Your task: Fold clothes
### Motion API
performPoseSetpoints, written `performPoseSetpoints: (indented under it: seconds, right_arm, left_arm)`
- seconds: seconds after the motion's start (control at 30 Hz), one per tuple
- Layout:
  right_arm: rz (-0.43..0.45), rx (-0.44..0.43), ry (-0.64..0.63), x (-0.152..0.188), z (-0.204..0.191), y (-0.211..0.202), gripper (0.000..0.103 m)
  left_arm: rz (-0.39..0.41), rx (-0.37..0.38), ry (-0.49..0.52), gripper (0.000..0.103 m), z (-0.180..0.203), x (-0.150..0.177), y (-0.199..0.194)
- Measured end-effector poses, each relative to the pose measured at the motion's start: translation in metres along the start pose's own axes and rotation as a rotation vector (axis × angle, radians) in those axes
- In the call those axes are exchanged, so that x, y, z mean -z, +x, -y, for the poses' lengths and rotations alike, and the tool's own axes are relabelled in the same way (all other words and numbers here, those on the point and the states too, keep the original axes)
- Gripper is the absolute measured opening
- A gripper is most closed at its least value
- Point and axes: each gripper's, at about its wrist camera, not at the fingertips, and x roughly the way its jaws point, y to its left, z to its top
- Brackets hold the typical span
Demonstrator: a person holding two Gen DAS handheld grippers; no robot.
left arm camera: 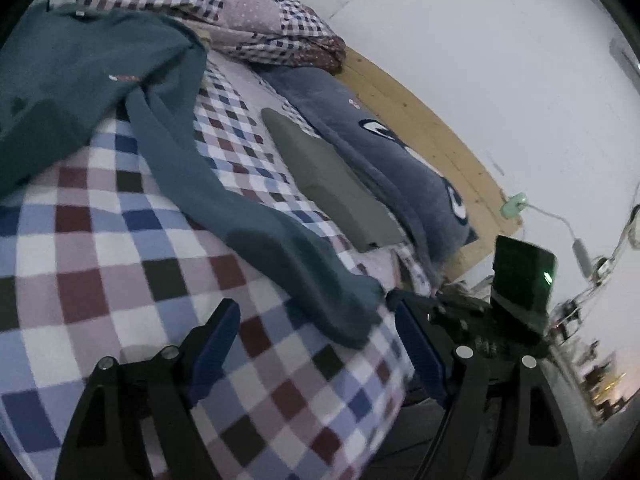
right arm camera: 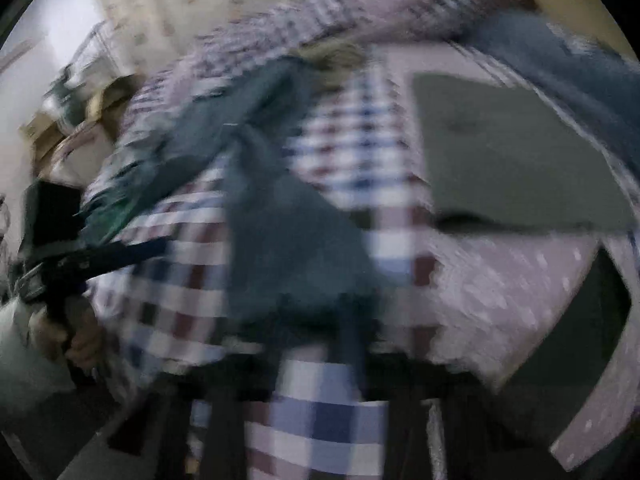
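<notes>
The sweater (left arm camera: 80, 80) lies spread on the checked bed (left arm camera: 100, 280), one sleeve (left arm camera: 256, 232) trailing toward me, so I can fold it inward. My left hand-held gripper (left arm camera: 316, 344) hovers with jaws apart before the cuff; my right hand-held gripper (right arm camera: 352, 344), blurred, looks pinched on that cuff.

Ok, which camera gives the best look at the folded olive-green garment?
The left wrist view: the folded olive-green garment is sharp there, lying on the checked bedspread. The right wrist view shows it larger but motion-blurred.
</notes>
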Motion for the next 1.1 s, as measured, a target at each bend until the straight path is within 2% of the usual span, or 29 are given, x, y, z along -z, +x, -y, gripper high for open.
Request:
performPoseSetpoints:
  seconds: [0.1,0.2,0.27,0.33,0.4,0.43,0.47,0.6,0.77,0.9,0.93,0.97,1.03,1.1]
  right_arm:
    - [0.005,-0.049,-0.151,0.003,-0.042,-0.002,0.003]
    - [-0.037,-0.085,-0.263,0.013,-0.075,0.006,0.003]
    - [-0.040,-0.032,-0.253,0.013,-0.069,0.008,0.003]
    - [-0.030,0.023,-0.164,0.011,-0.045,0.005,0.007]
    - [-0.017,0.062,-0.047,0.008,-0.015,-0.001,0.024]
    - [-0.002,0.087,-0.012,0.009,-0.004,-0.006,0.041]
    - [0.013,0.111,0.023,0.009,0.007,-0.011,0.050]
    - [0.026,0.146,0.125,0.011,0.040,-0.018,0.050]
    - [-0.035,0.085,0.081,0.004,0.034,0.006,0.051]
    - [-0.059,0.120,0.011,0.002,0.021,0.019,0.046]
    - [-0.053,0.112,-0.005,0.002,0.016,0.018,0.033]
    - [-0.046,0.106,-0.023,0.001,0.011,0.017,0.012]
    - [-0.036,0.109,-0.075,0.003,-0.003,0.013,0.009]
    - [-0.037,0.059,-0.169,0.008,-0.030,0.011,0.008]
  left_arm:
    - [0.007,0.022,-0.022,0.083,0.000,-0.003,-0.003]
    - [0.005,0.021,-0.026,0.083,-0.001,-0.004,-0.003]
    - [0.005,0.016,-0.025,0.083,-0.001,-0.004,-0.003]
    - [0.005,0.011,-0.023,0.083,-0.002,-0.005,-0.003]
    - [0.005,-0.003,-0.021,0.083,-0.003,-0.005,-0.004]
    - [0.005,-0.004,-0.022,0.083,-0.004,-0.005,-0.004]
    - [0.005,-0.004,-0.024,0.083,-0.004,-0.004,-0.004]
    - [0.001,0.001,-0.030,0.083,-0.006,-0.004,-0.003]
    - [-0.001,0.018,-0.036,0.083,-0.005,-0.004,-0.003]
    - [-0.002,0.043,-0.056,0.083,-0.006,-0.005,-0.002]
    - [-0.002,0.050,-0.066,0.083,-0.007,-0.005,-0.003]
    - [-0.002,0.057,-0.076,0.083,-0.008,-0.006,-0.003]
    - [-0.002,0.072,-0.097,0.083,-0.011,-0.007,-0.004]
    - [-0.004,0.088,-0.120,0.083,-0.014,-0.008,-0.005]
